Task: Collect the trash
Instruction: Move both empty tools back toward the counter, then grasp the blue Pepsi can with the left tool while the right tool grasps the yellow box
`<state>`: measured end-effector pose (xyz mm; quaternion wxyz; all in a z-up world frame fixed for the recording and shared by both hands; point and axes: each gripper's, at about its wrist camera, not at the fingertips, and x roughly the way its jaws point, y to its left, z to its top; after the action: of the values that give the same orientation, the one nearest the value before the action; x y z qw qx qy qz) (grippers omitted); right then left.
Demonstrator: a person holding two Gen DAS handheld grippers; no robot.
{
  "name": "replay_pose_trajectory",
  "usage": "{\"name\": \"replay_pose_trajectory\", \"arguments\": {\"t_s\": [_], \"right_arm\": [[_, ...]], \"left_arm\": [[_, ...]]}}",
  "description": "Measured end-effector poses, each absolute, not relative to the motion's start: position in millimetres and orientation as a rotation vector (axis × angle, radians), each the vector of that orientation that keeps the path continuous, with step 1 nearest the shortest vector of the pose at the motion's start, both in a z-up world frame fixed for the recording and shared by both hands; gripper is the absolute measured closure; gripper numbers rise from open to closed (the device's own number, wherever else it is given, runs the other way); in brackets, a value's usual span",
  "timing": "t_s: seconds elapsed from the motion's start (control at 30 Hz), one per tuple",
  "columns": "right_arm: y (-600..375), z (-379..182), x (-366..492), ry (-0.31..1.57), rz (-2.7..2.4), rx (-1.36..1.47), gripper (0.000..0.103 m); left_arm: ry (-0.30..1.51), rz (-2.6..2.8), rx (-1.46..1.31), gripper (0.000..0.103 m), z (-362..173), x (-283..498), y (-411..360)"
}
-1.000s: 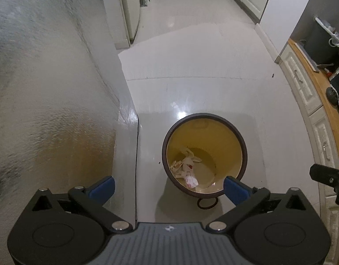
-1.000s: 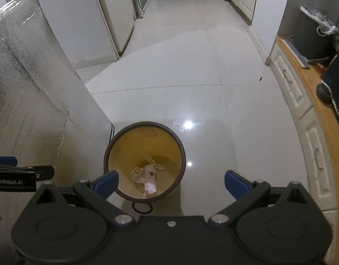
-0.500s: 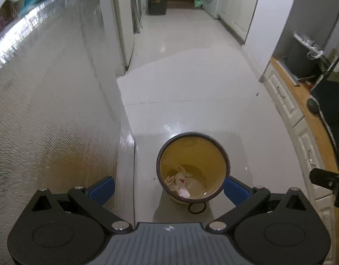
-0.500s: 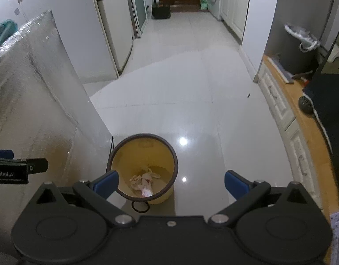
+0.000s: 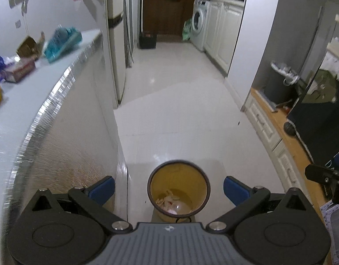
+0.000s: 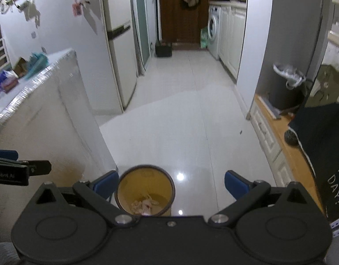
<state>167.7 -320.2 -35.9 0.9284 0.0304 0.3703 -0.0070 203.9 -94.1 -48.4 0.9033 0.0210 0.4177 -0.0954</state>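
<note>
1. Left tool (image 5: pixel 168 188) hangs high above the floor (image 5: pixel 180 121) with its blue fingers (image 5: pixel 102 188) spread wide and nothing between them.
2. Right tool (image 6: pixel 171 184) is likewise spread wide and empty, level with the left one; each shows at the edge of the other's view.
3. Below both stands a bin (image 5: pixel 178 191), round, dark-rimmed and yellow inside, upright on the white tiles just beside the lower corner of a foil-faced cabinet (image 5: pixel 65 154).
4. Trash (image 5: pixel 169 202), crumpled white paper with a touch of red, lies at the bottom of the bin; in the right view it shows as a pale heap (image 6: pixel 144 205).
5. On the tabletop (image 5: pixel 26 101) that caps the cabinet, toward its far edge, sit a teal packet (image 5: pixel 62 40), a brown carton (image 5: pixel 29 46) and a red-and-white box (image 5: pixel 19 70), all blurred.
6. Along the right wall runs a low white drawer unit (image 5: pixel 268 132) with a wooden top, part covered by a black cloth (image 6: pixel 319 145).
7. Down the corridor stand a fridge (image 6: pixel 118 44) on the left and a washing machine (image 6: pixel 213 29) on the right, before a brown door (image 6: pixel 180 11).
</note>
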Motion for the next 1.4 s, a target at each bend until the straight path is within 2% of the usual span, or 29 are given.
{"name": "replay_pose_trajectory", "arguments": {"t_s": [0.37,0.77,1.03,1.4], "right_arm": [[-293.6,14.0,123.6,0.575,0.032,0.012,0.0],[-230.8,53.8,108.8,0.421,0.183,-0.017,0.0],[-176.4,69.3,123.4,0.359,0.309,-0.019,0.0],[-106.4,69.6,164.5,0.359,0.461,-0.003,0.0]], "left_arm": [[0.687,-0.183,0.044,0.0,15.9,140.1,-67.1],[0.516,-0.063,0.052,0.0,65.2,92.6,-2.0],[0.454,0.042,0.057,0.0,82.1,81.5,49.8],[0.415,0.077,0.059,0.0,77.8,101.3,128.9]]}}
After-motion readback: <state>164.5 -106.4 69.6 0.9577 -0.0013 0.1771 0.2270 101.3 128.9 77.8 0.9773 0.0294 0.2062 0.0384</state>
